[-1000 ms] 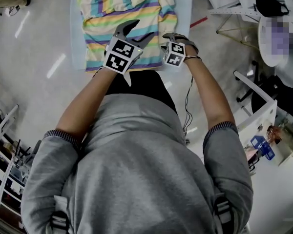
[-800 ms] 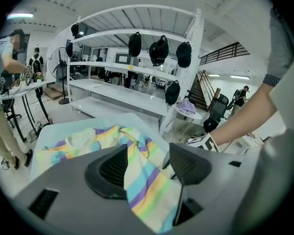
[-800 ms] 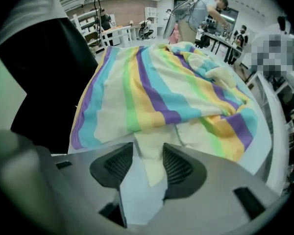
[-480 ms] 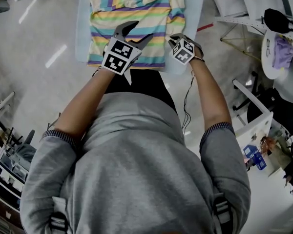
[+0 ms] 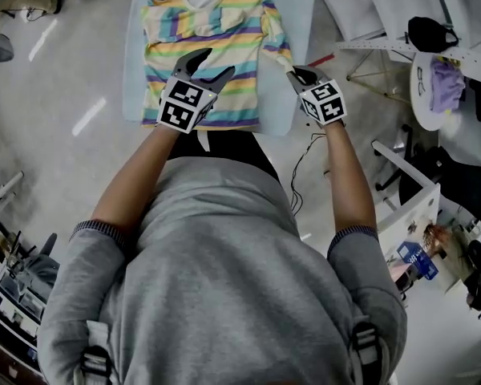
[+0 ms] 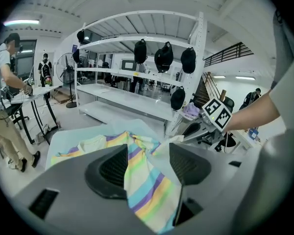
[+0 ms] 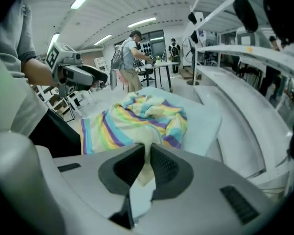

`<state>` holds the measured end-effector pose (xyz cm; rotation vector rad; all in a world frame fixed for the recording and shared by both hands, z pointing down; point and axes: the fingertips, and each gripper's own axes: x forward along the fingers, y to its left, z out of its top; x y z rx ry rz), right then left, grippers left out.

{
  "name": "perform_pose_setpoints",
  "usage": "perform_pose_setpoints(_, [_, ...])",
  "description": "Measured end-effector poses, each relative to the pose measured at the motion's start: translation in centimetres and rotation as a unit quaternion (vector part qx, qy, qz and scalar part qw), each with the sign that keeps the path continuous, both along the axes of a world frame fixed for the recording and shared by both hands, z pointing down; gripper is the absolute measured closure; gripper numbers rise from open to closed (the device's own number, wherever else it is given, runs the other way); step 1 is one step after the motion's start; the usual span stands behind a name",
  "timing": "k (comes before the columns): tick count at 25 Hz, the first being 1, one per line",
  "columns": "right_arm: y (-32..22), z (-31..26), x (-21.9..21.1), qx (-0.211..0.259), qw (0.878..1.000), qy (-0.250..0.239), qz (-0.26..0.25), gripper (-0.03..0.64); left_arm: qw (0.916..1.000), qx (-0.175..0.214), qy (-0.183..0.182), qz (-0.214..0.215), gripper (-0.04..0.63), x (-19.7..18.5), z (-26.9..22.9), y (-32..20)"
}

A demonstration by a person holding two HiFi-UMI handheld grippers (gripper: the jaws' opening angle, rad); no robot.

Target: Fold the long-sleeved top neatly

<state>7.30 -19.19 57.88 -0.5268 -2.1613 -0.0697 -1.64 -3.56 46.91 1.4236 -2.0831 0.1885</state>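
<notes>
A: While the right gripper is pinched shut on the cream cuff, how would you carry the sleeve over?

B: Keep the pinch firm and lift only enough for the sleeve to clear the striped top. Then sweep it in across the chest so that it lands flat and straight. My guess is that a high or quick pull would drag the whole top along the pale blue bench.

A: And the left gripper?

B: Its jaws stand wide apart with nothing gripped. It hovers over the lower half of the top, with stripes showing between the jaws. I would press it down near the shoulder to anchor the cloth while the sleeve crosses.

A: Where does the top lie?

B: It is spread on the bench, collar away from the person and hem nearest them. The held cuff is just off its right edge.

A: What has changed from a second ago?

B: Then the right gripper sat low by the hem, beside the left one, with its jaws apart. They have just been closing, with the cuff between them, and the gripper has lifted away to the right side. The left gripper has hardly shifted and is as wide as before.
</notes>
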Motion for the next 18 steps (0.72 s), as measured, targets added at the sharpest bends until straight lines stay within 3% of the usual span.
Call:
perform_pose_setpoints(6, [-5.5,-6.3,-1.5,0.043,0.998,-0.049,0.015,0.568,0.9996,0.018,-0.017,-0.011,0.304,-1.6,-3.6,-0.5])
perform_pose_setpoints(12, [-9.4,-11.2,-2.7,0.14,0.983,-0.097,-0.065,0.566,0.9985,0.027,-0.038,-0.029,0.304,-3.8,-6.4,0.1])
perform_pose_setpoints(15, [-9.6,-12.8,-3.2,0.189,0.967,-0.103,-0.138,0.565,0.998,0.029,-0.04,-0.04,0.304,-4.6,-7.6,0.3])
perform_pose_setpoints(18, [-9.7,-13.4,-3.7,0.257,0.935,-0.098,-0.224,0.566,0.9974,0.032,-0.044,-0.047,0.304,-5.6,-8.5,0.2])
